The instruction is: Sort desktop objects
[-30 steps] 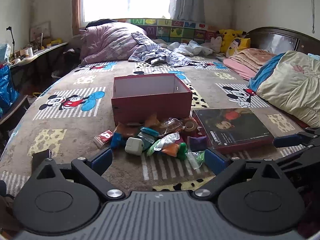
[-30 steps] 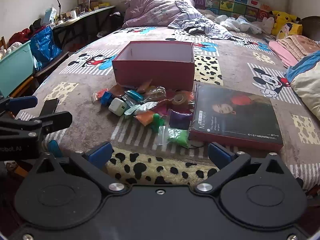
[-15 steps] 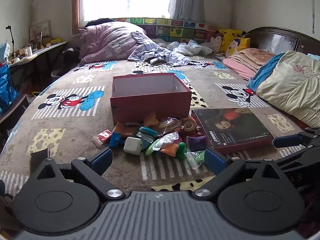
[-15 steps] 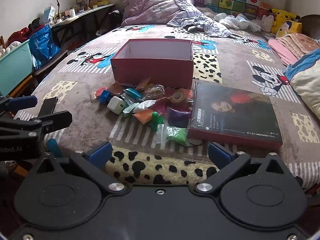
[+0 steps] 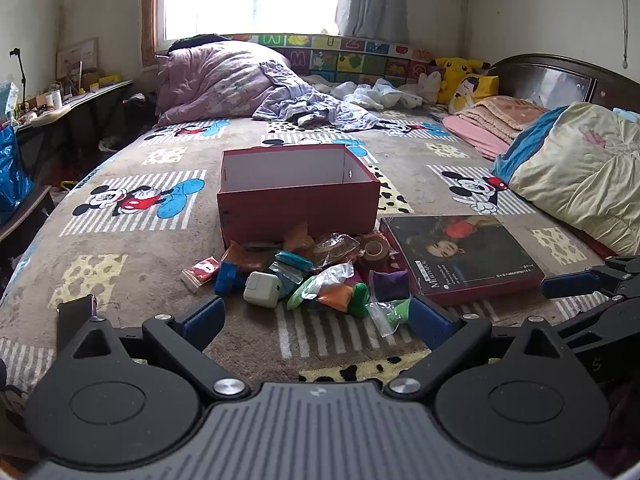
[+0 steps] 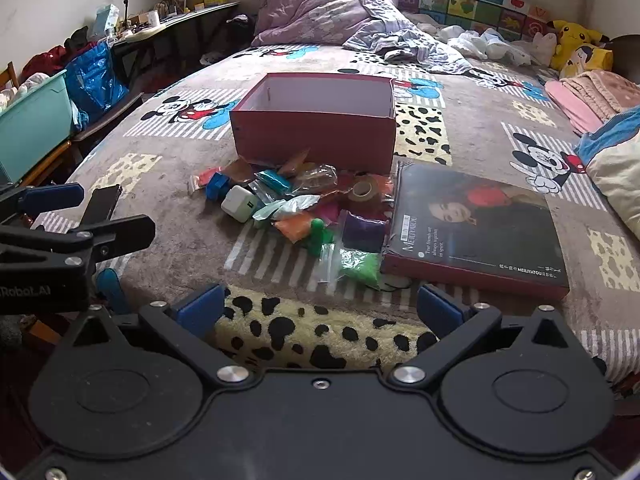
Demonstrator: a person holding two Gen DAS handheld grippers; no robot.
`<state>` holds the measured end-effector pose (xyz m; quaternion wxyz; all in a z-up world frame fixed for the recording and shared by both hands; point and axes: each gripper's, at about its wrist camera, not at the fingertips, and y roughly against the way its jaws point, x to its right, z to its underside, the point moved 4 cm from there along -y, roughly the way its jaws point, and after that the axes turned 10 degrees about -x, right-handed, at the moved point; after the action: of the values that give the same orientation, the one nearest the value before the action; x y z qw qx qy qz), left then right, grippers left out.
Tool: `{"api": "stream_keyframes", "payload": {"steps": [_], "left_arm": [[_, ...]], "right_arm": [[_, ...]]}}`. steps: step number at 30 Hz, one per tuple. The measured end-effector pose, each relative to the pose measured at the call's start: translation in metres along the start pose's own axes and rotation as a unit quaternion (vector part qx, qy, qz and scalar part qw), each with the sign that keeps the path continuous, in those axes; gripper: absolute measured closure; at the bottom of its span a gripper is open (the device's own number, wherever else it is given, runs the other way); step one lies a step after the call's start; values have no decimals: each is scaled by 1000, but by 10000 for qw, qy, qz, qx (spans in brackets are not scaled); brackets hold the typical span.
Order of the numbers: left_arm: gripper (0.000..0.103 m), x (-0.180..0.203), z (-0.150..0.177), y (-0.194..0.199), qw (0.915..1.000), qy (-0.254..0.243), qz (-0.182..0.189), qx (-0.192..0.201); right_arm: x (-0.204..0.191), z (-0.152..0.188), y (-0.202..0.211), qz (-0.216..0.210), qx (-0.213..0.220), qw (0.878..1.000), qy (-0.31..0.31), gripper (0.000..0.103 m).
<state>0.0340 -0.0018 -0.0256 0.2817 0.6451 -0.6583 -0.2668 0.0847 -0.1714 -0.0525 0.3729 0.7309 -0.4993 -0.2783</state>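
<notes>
An open red box [image 5: 298,196] [image 6: 316,120] stands on the bed blanket. In front of it lies a pile of small items: a white charger cube [image 5: 262,289] [image 6: 239,203], a tape roll [image 5: 376,249] [image 6: 362,190], a purple bag [image 6: 364,232], a green bag [image 6: 358,266] and other coloured bags. A dark book [image 5: 460,258] [image 6: 476,226] lies right of the pile. My left gripper [image 5: 316,316] is open and empty, just short of the pile. My right gripper [image 6: 320,310] is open and empty, nearer the bed's front edge.
A black phone [image 5: 76,312] [image 6: 102,202] lies at the left near the bed edge. Pillows and a quilt [image 5: 580,168] lie at the right, bedding [image 5: 224,80] at the far end. A blue bag [image 6: 94,76] and a teal bin [image 6: 32,120] stand left of the bed.
Both grippers have moved slightly toward the pile; the objects sit a little lower and larger in the right wrist view. Nothing was grasped.
</notes>
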Motion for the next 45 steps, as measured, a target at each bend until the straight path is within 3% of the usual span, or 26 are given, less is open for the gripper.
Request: {"api": "stream_keyframes", "payload": {"steps": [38,45], "left_arm": [[4,1,4,-5,9999,35,53,-141],[4,-1,2,-7,9994,77,222,-265]], "right_arm": [[2,3,-8,17,-144,9999,34,1],[2,3,-10,-195,-271,9994,54,1]]}}
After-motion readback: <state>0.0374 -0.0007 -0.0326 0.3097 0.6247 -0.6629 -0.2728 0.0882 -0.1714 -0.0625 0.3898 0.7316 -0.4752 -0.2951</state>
